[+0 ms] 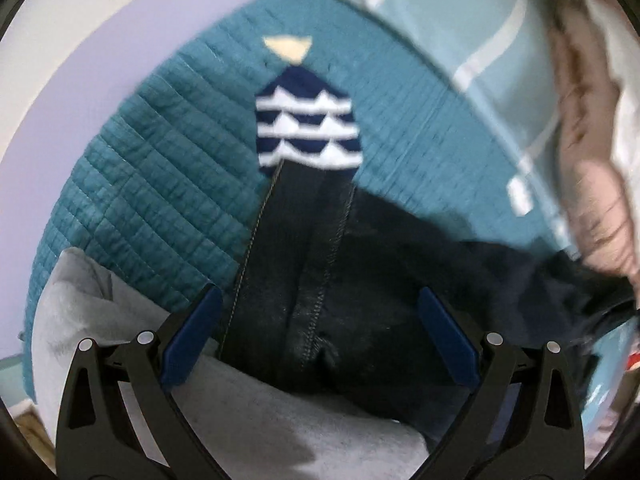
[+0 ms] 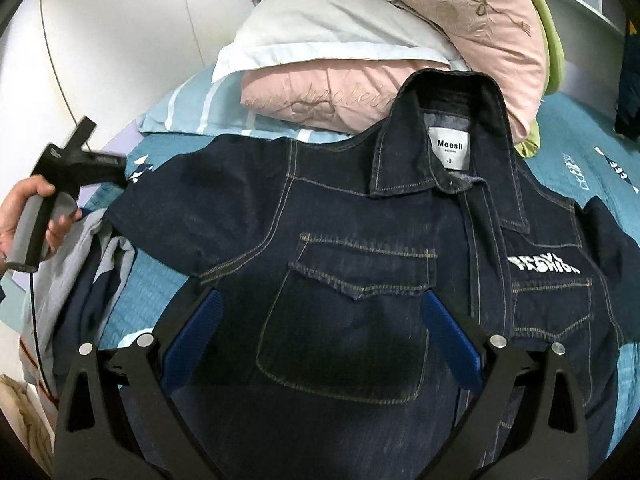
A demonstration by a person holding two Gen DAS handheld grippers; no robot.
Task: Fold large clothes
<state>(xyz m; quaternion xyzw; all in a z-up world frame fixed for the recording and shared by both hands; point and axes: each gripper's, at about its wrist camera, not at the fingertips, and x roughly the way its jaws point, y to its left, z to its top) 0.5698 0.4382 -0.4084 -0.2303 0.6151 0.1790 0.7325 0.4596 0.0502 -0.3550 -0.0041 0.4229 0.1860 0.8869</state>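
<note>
Denim shirt [image 2: 360,248] lies front-up on the teal bedspread [image 1: 140,184], collar twd the pillows [image 2: 320,32], spread flat for folding. Left gripper [image 1: 320,320] gapes empty over a sleeve [image 1: 304,248], prob. to pinch it; right gripper [image 2: 320,320] hangs unclenched above the chest pocket [image 2: 344,332], holding nothing.

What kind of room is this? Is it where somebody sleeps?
Most likely a bedroom, yes. The denim jacket is spread on a bed with a teal quilted cover, and a white pillow and a pink quilt are piled at its head.
</note>
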